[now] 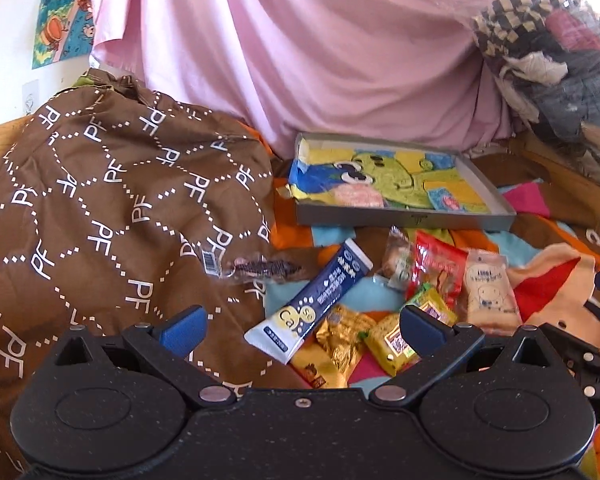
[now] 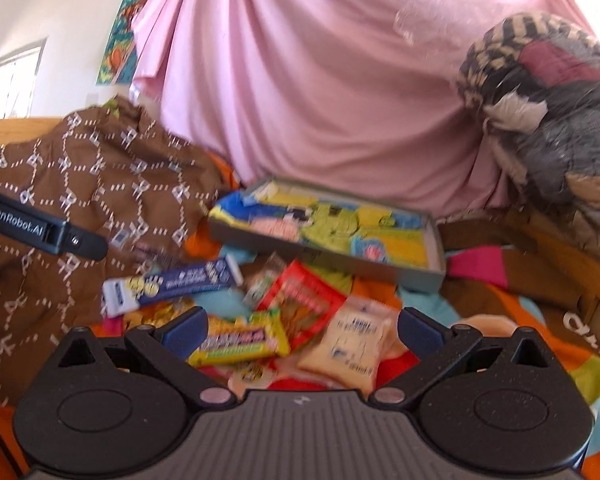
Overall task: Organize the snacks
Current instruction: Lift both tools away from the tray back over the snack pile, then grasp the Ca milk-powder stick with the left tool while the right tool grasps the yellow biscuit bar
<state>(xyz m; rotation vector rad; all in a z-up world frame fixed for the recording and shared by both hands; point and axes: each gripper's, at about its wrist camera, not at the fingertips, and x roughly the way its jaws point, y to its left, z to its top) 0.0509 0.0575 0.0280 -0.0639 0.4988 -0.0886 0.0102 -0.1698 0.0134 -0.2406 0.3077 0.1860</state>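
Observation:
A pile of snack packets lies on a colourful blanket. In it are a long navy and white tube (image 1: 312,300) (image 2: 172,286), a red packet (image 1: 438,268) (image 2: 304,304), a yellow bar (image 1: 396,342) (image 2: 240,342), a gold wrapper (image 1: 342,336), a pale cracker pack (image 1: 488,288) (image 2: 352,348) and a dark cookie pack (image 1: 256,270). Behind them sits a shallow grey box (image 1: 404,218) (image 2: 434,268) with a cartoon lining. My left gripper (image 1: 304,330) is open just above the pile, nothing between its fingers. My right gripper (image 2: 302,330) is open over the yellow bar and cracker pack.
A brown patterned fabric bag (image 1: 100,200) (image 2: 80,184) bulges on the left. Pink draped cloth (image 1: 300,60) (image 2: 320,80) fills the back. A clear bag of clothes (image 1: 552,60) (image 2: 548,100) sits on a wooden ledge at right. The left gripper's side bar (image 2: 44,232) shows at left.

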